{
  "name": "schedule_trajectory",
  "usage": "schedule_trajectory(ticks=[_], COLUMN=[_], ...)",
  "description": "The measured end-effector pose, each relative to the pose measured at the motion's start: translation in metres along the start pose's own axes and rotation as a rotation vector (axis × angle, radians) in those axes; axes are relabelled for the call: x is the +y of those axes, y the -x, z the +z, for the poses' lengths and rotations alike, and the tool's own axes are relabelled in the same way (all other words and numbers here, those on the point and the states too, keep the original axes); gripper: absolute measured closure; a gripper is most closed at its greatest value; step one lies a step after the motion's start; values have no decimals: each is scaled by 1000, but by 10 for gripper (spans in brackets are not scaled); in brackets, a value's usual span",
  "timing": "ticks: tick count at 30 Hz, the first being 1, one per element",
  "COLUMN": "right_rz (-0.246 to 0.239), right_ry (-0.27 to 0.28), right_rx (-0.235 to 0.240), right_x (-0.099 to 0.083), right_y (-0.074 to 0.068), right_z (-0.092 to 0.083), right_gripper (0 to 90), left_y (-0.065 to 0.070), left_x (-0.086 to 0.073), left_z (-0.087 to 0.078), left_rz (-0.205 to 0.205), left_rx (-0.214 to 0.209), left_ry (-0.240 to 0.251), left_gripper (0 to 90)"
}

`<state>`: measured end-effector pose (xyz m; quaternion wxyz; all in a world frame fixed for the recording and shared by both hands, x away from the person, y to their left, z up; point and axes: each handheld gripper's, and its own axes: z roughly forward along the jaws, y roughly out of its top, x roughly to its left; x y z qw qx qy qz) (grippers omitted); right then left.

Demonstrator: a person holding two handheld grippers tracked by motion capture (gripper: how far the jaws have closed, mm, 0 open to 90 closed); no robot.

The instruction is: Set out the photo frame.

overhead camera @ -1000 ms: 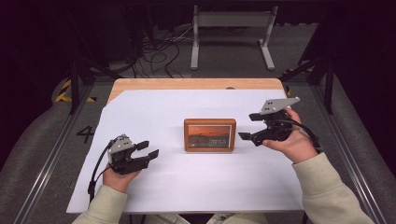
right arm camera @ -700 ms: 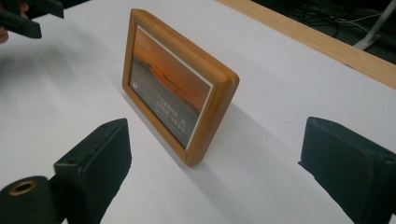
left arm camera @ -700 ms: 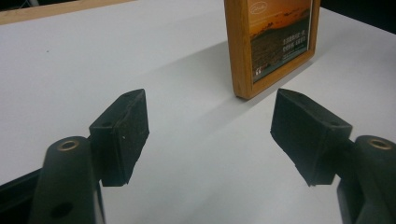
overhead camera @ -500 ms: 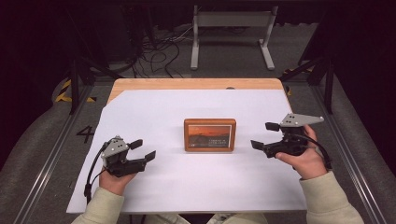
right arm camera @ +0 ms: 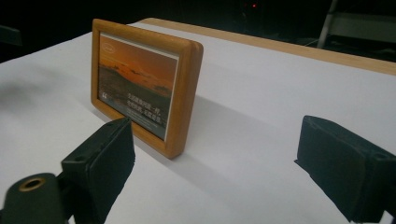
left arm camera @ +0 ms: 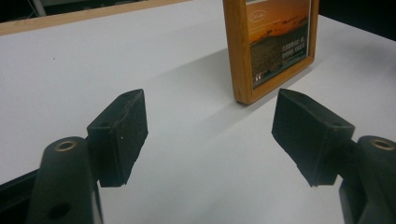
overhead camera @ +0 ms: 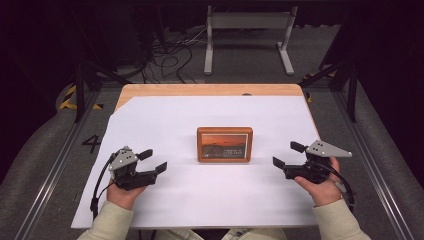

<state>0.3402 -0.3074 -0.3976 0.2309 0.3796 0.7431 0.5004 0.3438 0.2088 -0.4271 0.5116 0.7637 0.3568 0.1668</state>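
Observation:
A wooden picture frame [overhead camera: 224,145] with an orange sunset print stands upright in the middle of the white sheet [overhead camera: 200,205]. My left gripper [overhead camera: 154,160] rests low on the sheet to the frame's left, apart from it. Its jaws have just been opening and stand open with nothing between them. In the left gripper view the frame [left arm camera: 273,46] stands ahead, right of the left gripper [left arm camera: 210,135]. My right gripper [overhead camera: 286,154] sits to the frame's right, jaws just opened wide and empty. The right gripper view shows the frame [right arm camera: 140,84] ahead, left of the right gripper [right arm camera: 215,172].
The sheet covers a wooden table whose far edge [overhead camera: 210,90] shows bare. Behind the table a metal stand [overhead camera: 247,20] and loose cables [overhead camera: 170,50] lie on the floor. Rails run along both sides of the table.
My right hand has sunk and drawn back to the right, away from the frame's top corner, jaws slightly wider. The left gripper's jaws spread wider; that hand stayed put.

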Motion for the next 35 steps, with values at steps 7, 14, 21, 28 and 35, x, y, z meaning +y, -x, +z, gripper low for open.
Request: schedule_trajectory(ticks=[7,14,21,28,35], right_rz=[2,33,84,45,20], right_ry=[2,12,-21,-1,1], right_rx=[-21,-51,-61,-75,-68], right_x=[-27,-38,-53,-48,-45], right_y=[6,15,26,28,26], right_z=[0,1,12,13,13], right_gripper=[118,120,127,135,133], left_y=[0,-1,-8,-10,-10], left_x=[-2,-5,-10,-16,-17], left_z=[0,0,4,8,10], left_rz=[4,-7,-53,-86,-84], left_rx=[10,21,38,32,34], left_ry=[10,21,28,31,24], left_gripper=[250,250,251,251,251])
